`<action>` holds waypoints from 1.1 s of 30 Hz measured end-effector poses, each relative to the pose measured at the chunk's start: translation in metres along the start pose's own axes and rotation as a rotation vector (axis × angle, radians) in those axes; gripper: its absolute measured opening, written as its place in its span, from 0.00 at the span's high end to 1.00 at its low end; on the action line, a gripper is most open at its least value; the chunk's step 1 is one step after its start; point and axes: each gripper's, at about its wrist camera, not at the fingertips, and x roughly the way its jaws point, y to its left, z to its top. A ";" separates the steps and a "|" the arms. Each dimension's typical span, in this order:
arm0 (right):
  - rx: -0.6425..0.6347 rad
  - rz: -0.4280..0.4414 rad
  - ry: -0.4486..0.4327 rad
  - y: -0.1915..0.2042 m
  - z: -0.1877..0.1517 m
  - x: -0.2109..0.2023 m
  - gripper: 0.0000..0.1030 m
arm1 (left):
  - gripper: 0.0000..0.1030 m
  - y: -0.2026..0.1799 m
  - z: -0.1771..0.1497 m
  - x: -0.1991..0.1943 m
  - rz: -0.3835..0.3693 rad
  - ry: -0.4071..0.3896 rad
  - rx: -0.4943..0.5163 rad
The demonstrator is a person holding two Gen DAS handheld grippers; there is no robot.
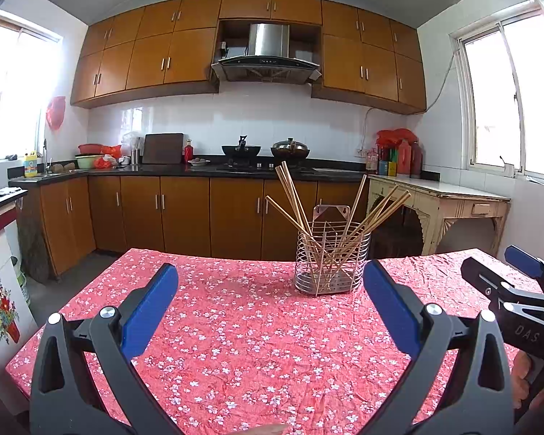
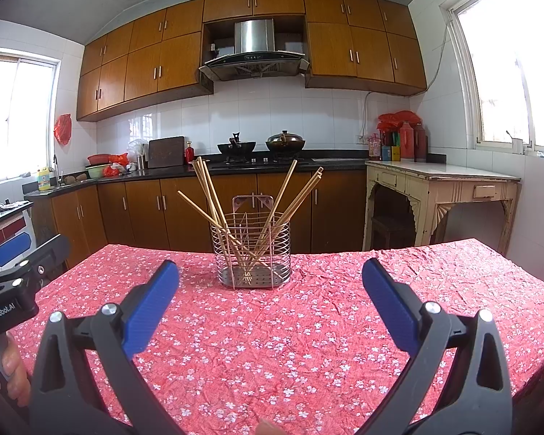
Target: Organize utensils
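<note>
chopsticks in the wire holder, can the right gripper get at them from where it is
Probably yes. The right gripper is open and faces the chopsticks in the wire holder, with only bare tablecloth between. The left gripper is off to the side.

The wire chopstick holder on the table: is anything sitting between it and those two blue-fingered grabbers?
Nothing visible does. Only bare floral tablecloth lies between the open right gripper and the wire chopstick holder, and likewise ahead of the open left gripper. The chopsticks already stand inside it.
</note>
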 end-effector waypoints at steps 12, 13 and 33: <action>0.003 0.000 0.000 -0.001 0.000 0.000 0.04 | 0.02 -0.001 -0.001 0.001 0.000 0.002 0.003; 0.003 0.000 0.000 -0.001 0.000 0.000 0.04 | 0.02 0.000 -0.003 0.001 -0.001 0.003 0.003; 0.008 0.000 0.002 -0.001 -0.001 0.001 0.04 | 0.02 0.000 -0.004 0.002 -0.004 0.006 0.003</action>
